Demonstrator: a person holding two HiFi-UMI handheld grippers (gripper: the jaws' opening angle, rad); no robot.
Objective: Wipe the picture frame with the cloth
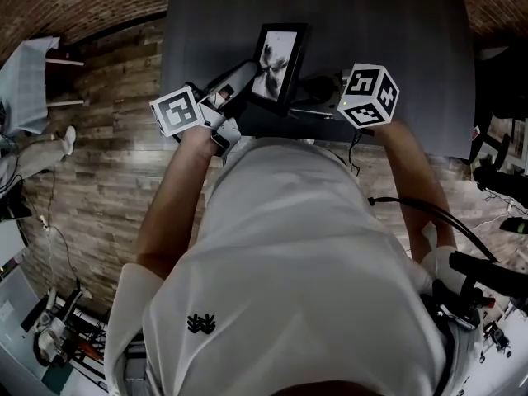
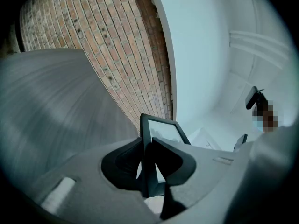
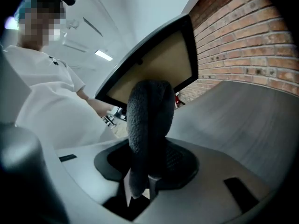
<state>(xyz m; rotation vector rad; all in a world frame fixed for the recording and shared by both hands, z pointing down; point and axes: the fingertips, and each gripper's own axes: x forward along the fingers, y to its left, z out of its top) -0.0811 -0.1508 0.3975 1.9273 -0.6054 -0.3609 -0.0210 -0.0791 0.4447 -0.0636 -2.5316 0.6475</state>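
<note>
Your left gripper [image 2: 148,164] pinched the black picture frame [image 2: 161,129] by its edge while your right gripper [image 3: 149,171] clamped a dark cloth [image 3: 149,120] at its back.

A picture frame [image 1: 279,64] stands upright over the dark desk [image 1: 396,23], with its print facing the person in the white shirt. Of the 2 claws, the left claw [image 1: 247,77] meets the frame's left edge. The right claw [image 1: 312,89] sits just right of it.
</note>
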